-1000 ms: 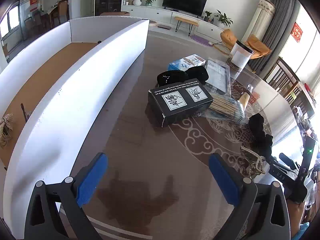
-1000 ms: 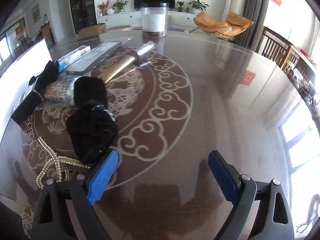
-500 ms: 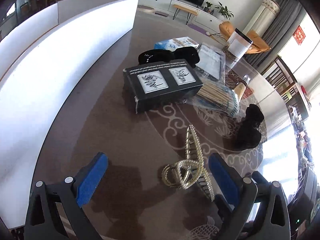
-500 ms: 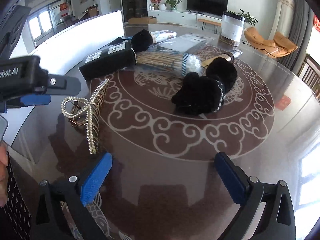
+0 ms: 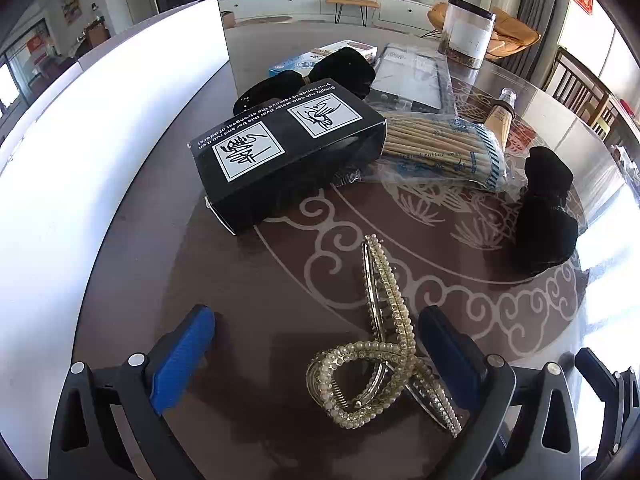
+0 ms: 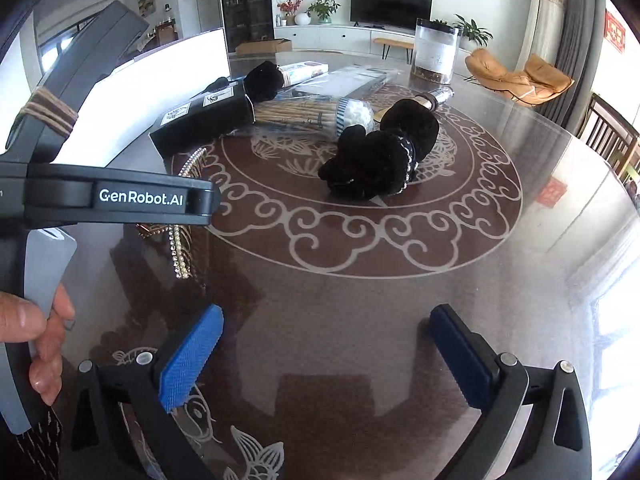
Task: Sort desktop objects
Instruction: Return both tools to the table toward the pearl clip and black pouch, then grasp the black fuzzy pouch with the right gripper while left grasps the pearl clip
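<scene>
Clearly the step in hand is picking up the pearl-studded gold hair claw clip [image 5: 384,360], which lies on the dark glass-topped table [image 5: 248,312] between the wide-spread blue-padded fingers of the left gripper [image 5: 316,344]. It sits off-centre, its looped end touching or nearly touching the right-side pad [image 5: 448,356], with a wide gap to the other.

To grip well, I would shift the left gripper toward its right so the clip's looped body sits midway, lower until the pads bracket the thick crossing of the loops, then close slowly; the beaded surface looks slippery and the long prong may swing.

The right gripper [image 6: 324,352] hovers over bare table, fingers wide and holding nothing. The glossy black rectangular cardboard box [image 5: 288,148] and the black fuzzy scrunchie [image 6: 380,156] lie farther off.
</scene>
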